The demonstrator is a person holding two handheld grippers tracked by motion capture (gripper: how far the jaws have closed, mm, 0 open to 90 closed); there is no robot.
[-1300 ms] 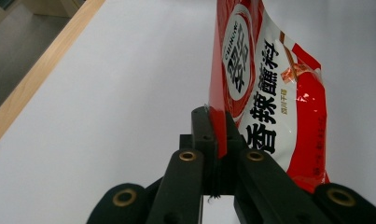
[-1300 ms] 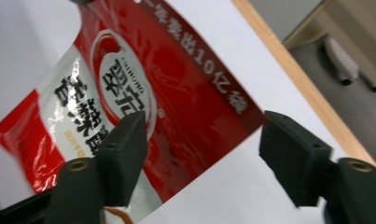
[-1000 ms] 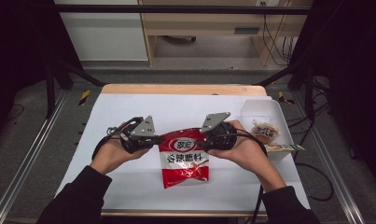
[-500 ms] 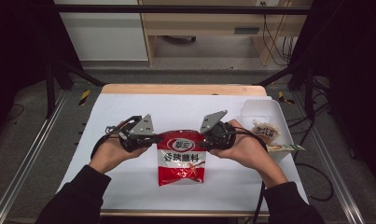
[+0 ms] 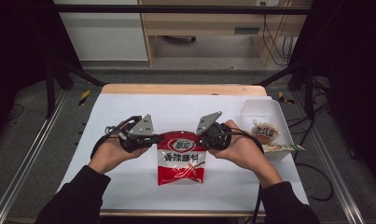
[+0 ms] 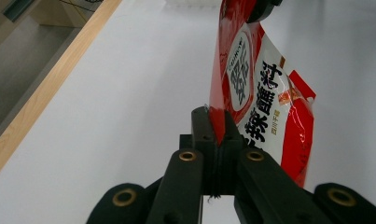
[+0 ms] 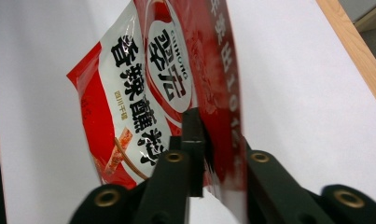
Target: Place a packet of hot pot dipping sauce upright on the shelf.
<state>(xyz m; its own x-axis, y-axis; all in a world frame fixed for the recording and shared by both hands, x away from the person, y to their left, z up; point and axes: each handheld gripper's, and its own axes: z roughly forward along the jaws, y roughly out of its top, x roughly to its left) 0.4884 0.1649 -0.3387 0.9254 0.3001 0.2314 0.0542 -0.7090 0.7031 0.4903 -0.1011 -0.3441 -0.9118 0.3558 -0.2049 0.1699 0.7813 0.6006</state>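
1. Nearest the camera: forearms in dark sleeves entering over the table's front edge, a gripper in each hand.
2. Held up between them over the white sheet: a red pouch, lower end hanging toward the front edge, top seam pinched at both corners.
3. Left gripper pressed tight on the seam's left corner; right gripper clamped on the right corner, jaws just closed onto it.
4. Judged progress: both grips in place, pouch lifted and stretched; tearing or pulling open the seam apparently to come.
5. Room: bare sheet to the left and beyond the pouch; little between the pouch's lower end and the front edge.
6. Farther right: white tray holding a wrapped snack, near the right hand and the table's right edge, limiting an outward swing.
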